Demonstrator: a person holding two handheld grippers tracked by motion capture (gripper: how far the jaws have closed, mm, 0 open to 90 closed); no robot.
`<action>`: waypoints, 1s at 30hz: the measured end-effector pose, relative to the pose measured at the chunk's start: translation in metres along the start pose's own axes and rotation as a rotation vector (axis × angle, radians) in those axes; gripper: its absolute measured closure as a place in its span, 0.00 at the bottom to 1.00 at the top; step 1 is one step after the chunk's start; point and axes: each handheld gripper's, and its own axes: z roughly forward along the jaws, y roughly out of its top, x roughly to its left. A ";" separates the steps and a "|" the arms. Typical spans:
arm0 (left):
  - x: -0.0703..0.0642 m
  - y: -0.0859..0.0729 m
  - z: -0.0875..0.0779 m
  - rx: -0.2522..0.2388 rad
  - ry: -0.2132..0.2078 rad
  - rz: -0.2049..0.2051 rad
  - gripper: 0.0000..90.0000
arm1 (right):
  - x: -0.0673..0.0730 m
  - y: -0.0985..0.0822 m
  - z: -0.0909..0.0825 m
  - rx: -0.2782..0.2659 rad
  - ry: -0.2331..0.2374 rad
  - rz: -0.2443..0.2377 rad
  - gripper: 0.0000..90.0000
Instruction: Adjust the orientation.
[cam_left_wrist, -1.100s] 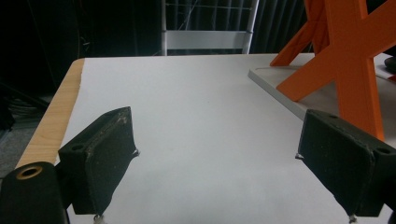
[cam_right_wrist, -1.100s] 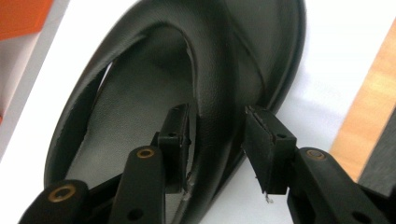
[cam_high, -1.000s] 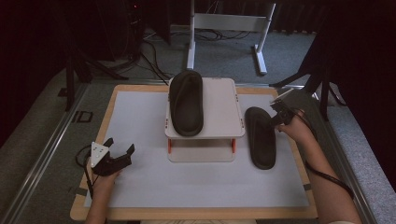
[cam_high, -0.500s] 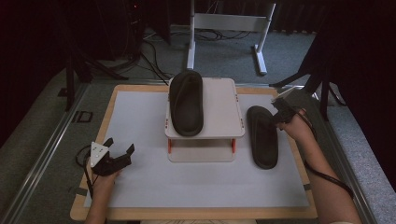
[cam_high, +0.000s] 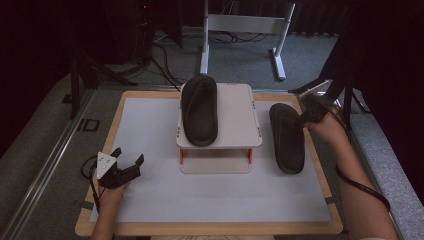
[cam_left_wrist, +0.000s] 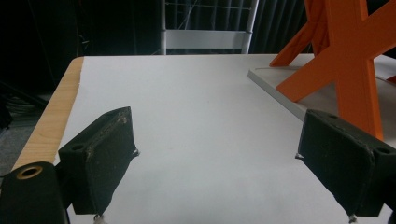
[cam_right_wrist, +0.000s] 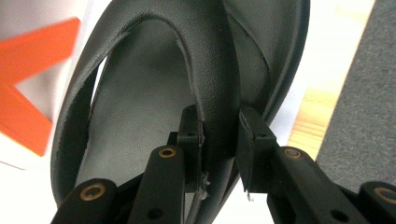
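One black sandal (cam_high: 199, 109) lies on top of a small white stand (cam_high: 235, 120) with orange legs in the middle of the table. A second black sandal (cam_high: 286, 136) lies on the white mat to the stand's right. My right gripper (cam_high: 303, 119) is at that sandal's far right edge, and the right gripper view shows its jaws shut on the sandal's strap (cam_right_wrist: 215, 98). My left gripper (cam_high: 129, 159) rests at the table's near left corner, jaws wide open over bare mat with nothing between its pads (cam_left_wrist: 105, 158).
The white mat (cam_high: 150, 130) covers a wooden table top (cam_high: 117, 107) with its edge showing all round. The stand's orange leg (cam_left_wrist: 348, 60) rises to the right in the left gripper view. Grey floor, cables and a white frame (cam_high: 245, 22) lie beyond the table.
The right sandal and the right gripper on it have shifted slightly. The left gripper has stayed put.
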 end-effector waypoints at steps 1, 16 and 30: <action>0.000 0.000 0.000 0.000 0.000 -0.001 0.12 | 0.000 0.001 -0.004 -0.002 -0.003 0.000 0.81; 0.000 0.000 0.000 0.000 0.001 -0.003 0.12 | 0.016 0.023 -0.073 -0.068 -0.031 -0.033 0.81; 0.000 0.000 0.000 0.000 0.004 0.002 0.12 | 0.043 0.043 -0.113 -0.118 -0.013 -0.060 0.82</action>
